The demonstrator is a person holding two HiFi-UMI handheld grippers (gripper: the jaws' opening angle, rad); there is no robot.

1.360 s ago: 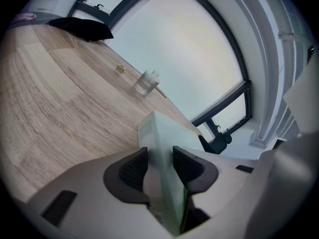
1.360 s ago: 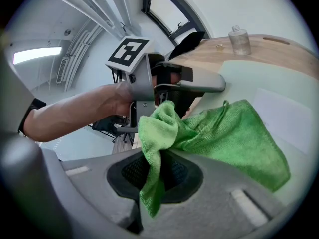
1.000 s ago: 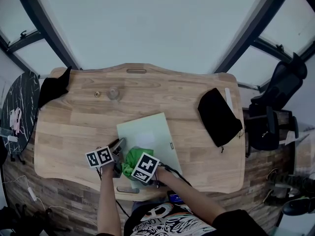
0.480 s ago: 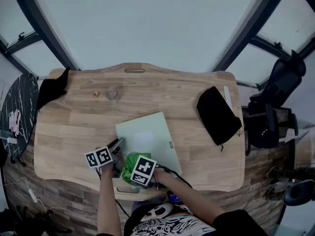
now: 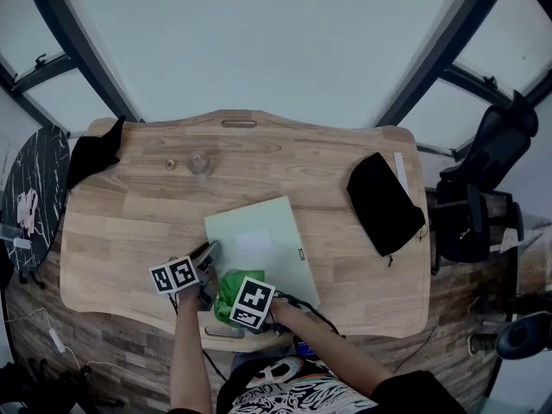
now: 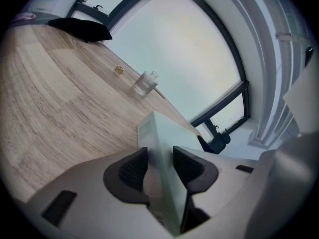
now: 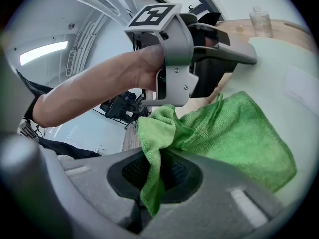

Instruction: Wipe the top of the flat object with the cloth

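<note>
Drawn nearer, one cloth (image 5: 229, 285) rests on one flat board (image 5: 259, 235).

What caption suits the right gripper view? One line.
Right gripper pinches green microfibre cloth resting on pale-green flat board.

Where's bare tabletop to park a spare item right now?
Widest: the left side of the table, between the black fabric, the glass jar and the pale board. Also the strip between board and black pouch. Crowded: the board's near end, where the left gripper clamps its edge and the right gripper holds the green cloth.
</note>
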